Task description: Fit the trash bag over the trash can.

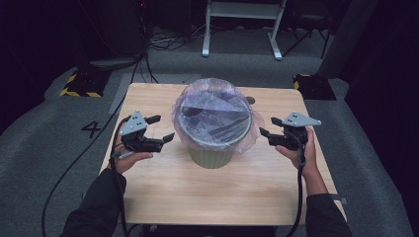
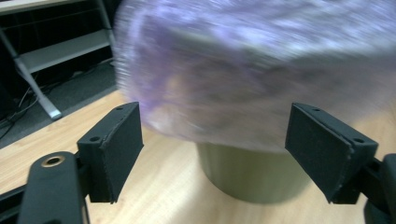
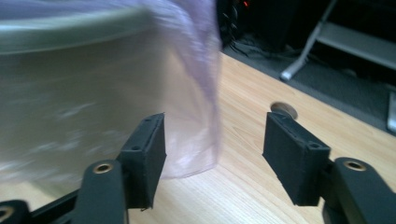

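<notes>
Between our left gripper and right gripper stands the round olive-green plastic bin, lined with a thin purple plastic bag. Both jaws stand wide, holding nothing. Beyond the right gripper we see a small round table hole. Blur hides bag details.

Bin pale olive green, centre frame. Bag translucent lilac with darker purple folds. Table light wood grain. Grippers black with grey top plates. Floor grey carpet; yellow-black hazard stripes upper left.
</notes>
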`<move>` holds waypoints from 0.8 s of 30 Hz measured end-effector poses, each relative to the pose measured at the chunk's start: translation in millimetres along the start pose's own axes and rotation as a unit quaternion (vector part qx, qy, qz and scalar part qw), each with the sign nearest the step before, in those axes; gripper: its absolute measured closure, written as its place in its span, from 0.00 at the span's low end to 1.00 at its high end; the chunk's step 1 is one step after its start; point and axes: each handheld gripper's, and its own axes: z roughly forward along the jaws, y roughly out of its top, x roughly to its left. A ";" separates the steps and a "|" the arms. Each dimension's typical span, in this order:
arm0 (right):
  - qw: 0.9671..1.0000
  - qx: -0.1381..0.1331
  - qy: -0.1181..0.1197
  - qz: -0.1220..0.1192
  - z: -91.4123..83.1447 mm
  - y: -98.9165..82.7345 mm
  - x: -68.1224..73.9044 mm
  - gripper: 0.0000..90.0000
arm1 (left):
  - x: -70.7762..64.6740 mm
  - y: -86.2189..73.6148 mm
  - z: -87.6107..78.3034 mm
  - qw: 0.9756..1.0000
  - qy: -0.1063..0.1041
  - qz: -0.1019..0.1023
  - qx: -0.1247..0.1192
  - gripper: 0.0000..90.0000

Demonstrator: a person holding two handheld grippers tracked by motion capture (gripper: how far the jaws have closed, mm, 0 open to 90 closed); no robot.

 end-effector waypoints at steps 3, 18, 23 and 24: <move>1.000 -0.019 0.004 -0.015 -11.0 -1.6 9.4 0.38 | -13.6 -0.2 -0.6 1.000 -0.014 0.010 0.001 0.18; 0.992 -0.041 0.023 -0.120 -4.6 -8.8 74.9 0.30 | -30.7 5.2 25.8 0.999 -0.023 0.038 0.020 0.64; 0.989 -0.057 0.023 -0.138 2.4 -11.9 85.4 0.42 | -30.0 2.6 29.6 0.998 -0.023 0.046 0.028 0.86; 0.988 -0.060 0.030 -0.141 2.8 -11.6 86.9 0.48 | -30.2 2.5 30.1 0.998 -0.023 0.048 0.030 0.89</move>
